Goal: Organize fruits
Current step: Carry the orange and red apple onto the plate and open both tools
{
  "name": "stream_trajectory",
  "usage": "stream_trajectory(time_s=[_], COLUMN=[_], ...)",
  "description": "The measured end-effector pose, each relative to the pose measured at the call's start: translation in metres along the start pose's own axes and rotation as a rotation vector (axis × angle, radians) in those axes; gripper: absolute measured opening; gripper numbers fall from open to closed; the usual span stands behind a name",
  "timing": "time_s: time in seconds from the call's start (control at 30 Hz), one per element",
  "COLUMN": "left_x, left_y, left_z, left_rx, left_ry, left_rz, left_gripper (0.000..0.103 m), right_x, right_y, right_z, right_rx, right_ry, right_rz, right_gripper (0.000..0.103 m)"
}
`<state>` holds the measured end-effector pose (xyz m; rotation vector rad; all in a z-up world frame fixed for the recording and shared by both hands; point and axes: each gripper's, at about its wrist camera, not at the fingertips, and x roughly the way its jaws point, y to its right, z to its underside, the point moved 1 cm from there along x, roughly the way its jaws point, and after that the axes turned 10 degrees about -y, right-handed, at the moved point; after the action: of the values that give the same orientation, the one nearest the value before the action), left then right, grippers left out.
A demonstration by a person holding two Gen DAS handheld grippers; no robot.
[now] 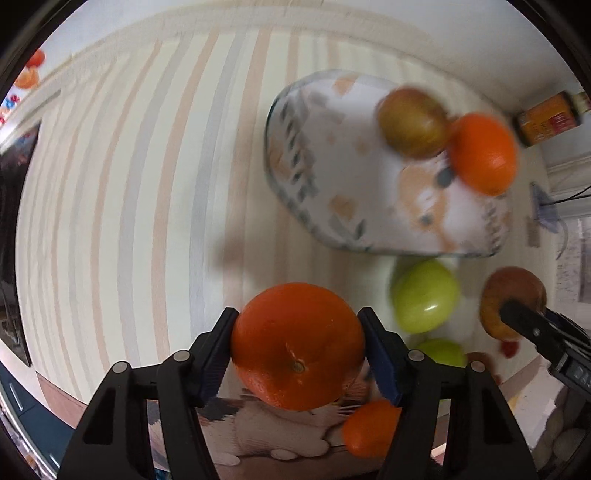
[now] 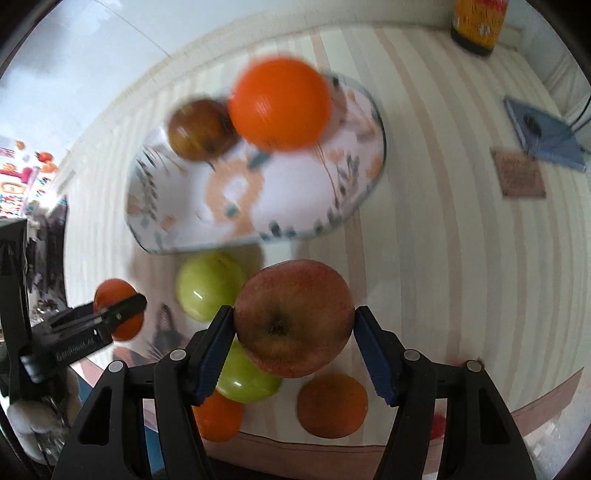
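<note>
My left gripper (image 1: 298, 350) is shut on an orange (image 1: 297, 345) and holds it above the striped tablecloth; it also shows in the right wrist view (image 2: 118, 309). My right gripper (image 2: 294, 338) is shut on a red apple (image 2: 294, 338), also seen in the left wrist view (image 1: 511, 301). A patterned plate (image 1: 354, 177) ahead carries a brownish apple (image 1: 413, 122) and an orange (image 1: 482, 153); in the right wrist view the plate (image 2: 295, 199) holds the same apple (image 2: 199, 129) and orange (image 2: 280, 105).
Two green apples (image 2: 210, 286) (image 2: 245, 384) and two oranges (image 2: 332, 404) (image 2: 218, 417) lie near the table's front edge. A bottle with an orange label (image 2: 476, 22) stands at the far corner. A brown coaster (image 2: 519, 175) and a blue object (image 2: 543, 134) lie to the right.
</note>
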<state>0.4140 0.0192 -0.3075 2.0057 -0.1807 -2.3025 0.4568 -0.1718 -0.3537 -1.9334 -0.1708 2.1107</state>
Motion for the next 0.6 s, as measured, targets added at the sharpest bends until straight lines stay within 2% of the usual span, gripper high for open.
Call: stream_trajectory(time_s=[0.1, 0.23, 0.43, 0.6], left_x=[-0.021, -0.029, -0.003, 0.013], left_y=[0.011, 0.020, 0.023, 0.026], left_z=[-0.011, -0.041, -0.088, -0.113], left_rx=[0.027, 0.061, 0.069, 0.068], left_ry=[0.035, 0.051, -0.001, -0.036], left_rz=[0.011, -0.031, -0.081, -0.108], left_gripper=[0.064, 0.064, 0.064, 0.064], right_x=[-0.014, -0.017, -0.013, -0.011], right_y=[-0.006, -0.003, 0.003, 0.003], right_z=[-0.016, -0.046, -0.064, -0.056], right_rx=[-0.003, 0.011, -0.029, -0.083], right_ry=[0.042, 0.062, 0.079, 0.103], right_rz=[-0.002, 0.026, 0.136, 0.202], right_gripper=[0.068, 0.068, 0.068, 0.068])
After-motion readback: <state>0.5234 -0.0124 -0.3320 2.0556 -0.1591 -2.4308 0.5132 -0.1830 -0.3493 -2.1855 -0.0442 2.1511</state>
